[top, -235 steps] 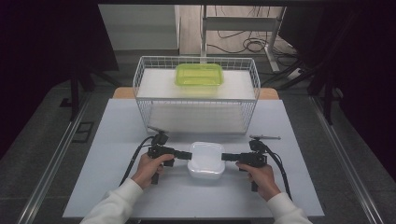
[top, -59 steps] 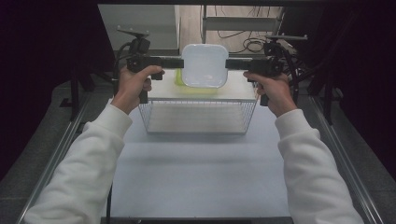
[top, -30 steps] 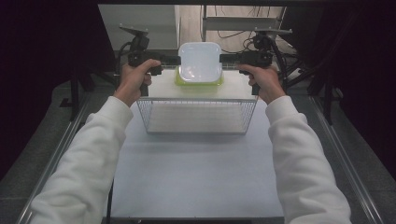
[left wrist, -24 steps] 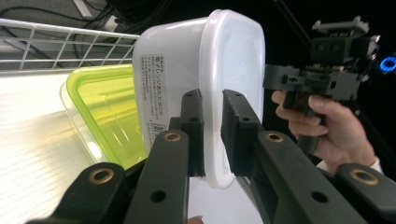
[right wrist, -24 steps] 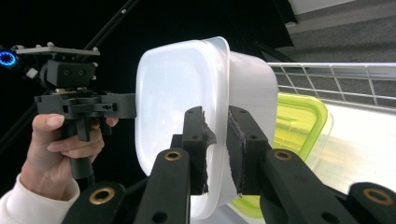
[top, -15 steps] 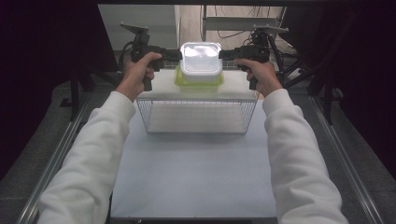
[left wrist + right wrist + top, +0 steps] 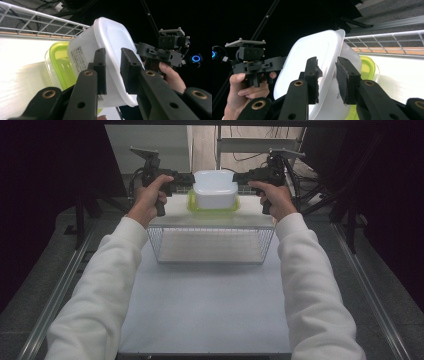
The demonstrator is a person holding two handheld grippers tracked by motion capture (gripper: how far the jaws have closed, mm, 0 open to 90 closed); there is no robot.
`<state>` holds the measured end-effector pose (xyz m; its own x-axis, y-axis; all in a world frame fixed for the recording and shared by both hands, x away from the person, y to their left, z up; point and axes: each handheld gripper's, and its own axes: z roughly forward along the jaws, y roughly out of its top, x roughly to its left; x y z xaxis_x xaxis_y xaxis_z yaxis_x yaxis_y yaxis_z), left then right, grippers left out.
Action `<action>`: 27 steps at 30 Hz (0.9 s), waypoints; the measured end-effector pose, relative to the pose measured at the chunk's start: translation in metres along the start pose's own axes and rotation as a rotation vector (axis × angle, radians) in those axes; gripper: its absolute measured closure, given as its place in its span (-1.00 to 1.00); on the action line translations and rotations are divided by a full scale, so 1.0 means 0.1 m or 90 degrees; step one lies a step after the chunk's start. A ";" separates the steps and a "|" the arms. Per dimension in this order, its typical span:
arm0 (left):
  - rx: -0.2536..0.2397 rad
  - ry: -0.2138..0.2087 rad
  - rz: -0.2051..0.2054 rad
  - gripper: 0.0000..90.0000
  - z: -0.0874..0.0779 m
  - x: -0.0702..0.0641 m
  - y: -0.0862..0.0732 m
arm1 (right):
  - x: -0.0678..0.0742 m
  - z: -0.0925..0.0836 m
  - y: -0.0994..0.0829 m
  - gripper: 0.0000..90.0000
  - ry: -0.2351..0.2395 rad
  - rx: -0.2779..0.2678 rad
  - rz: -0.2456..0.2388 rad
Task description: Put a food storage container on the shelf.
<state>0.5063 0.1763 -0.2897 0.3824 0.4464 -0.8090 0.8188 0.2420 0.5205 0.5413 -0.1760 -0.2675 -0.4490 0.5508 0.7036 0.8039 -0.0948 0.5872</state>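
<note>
A white plastic container [image 7: 215, 187] rests on top of a green-lidded container [image 7: 196, 206] at the far side of the white wire basket [image 7: 215, 242]. My left gripper [image 7: 192, 177] stands at its left rim and my right gripper [image 7: 235, 177] at its right rim. In the left gripper view the white container's [image 7: 112, 37] rim runs through the gap of my left gripper [image 7: 113, 65], pads clear of it. In the right gripper view the rim of the white container [image 7: 312, 50] passes likewise through my right gripper [image 7: 327, 72]. Both pairs of jaws have just been opening.
The basket stands at the far end of the white table [image 7: 210, 305], with bare tabletop between it and the person. Metal rails [image 7: 60, 290] run along both sides. Cables and stands crowd the dark area behind the basket.
The white container came down from above the basket onto the green-lidded one. Both hands sank with it and moved slightly forward. The jaws have loosened from the rim.
</note>
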 end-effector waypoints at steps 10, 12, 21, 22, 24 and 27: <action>-0.029 0.015 0.074 0.17 -0.03 -0.13 -0.04 | 0.08 -0.02 -0.03 0.17 -0.003 -0.017 -0.040; -0.034 0.023 0.092 0.06 -0.06 -0.16 -0.05 | 0.12 -0.05 -0.04 0.07 -0.007 -0.023 -0.057; -0.029 0.049 0.182 -0.14 -0.24 -0.24 -0.22 | 0.20 -0.35 -0.16 -0.20 -0.015 -0.052 -0.160; -0.027 0.051 0.191 -0.16 -0.25 -0.25 -0.25 | 0.19 -0.38 -0.19 -0.21 -0.015 -0.052 -0.170; -0.024 0.065 0.211 -0.20 -0.27 -0.26 -0.31 | 0.16 -0.45 -0.25 -0.23 -0.016 -0.056 -0.188; -0.024 0.066 0.224 -0.23 -0.31 -0.24 -0.39 | 0.09 -0.53 -0.33 -0.27 -0.023 -0.054 -0.204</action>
<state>0.4516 0.1827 -0.2823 0.5909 0.5920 -0.5481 0.6276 0.0895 0.7734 0.4898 -0.2119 -0.2597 -0.6584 0.5930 0.4635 0.5876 0.0201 0.8089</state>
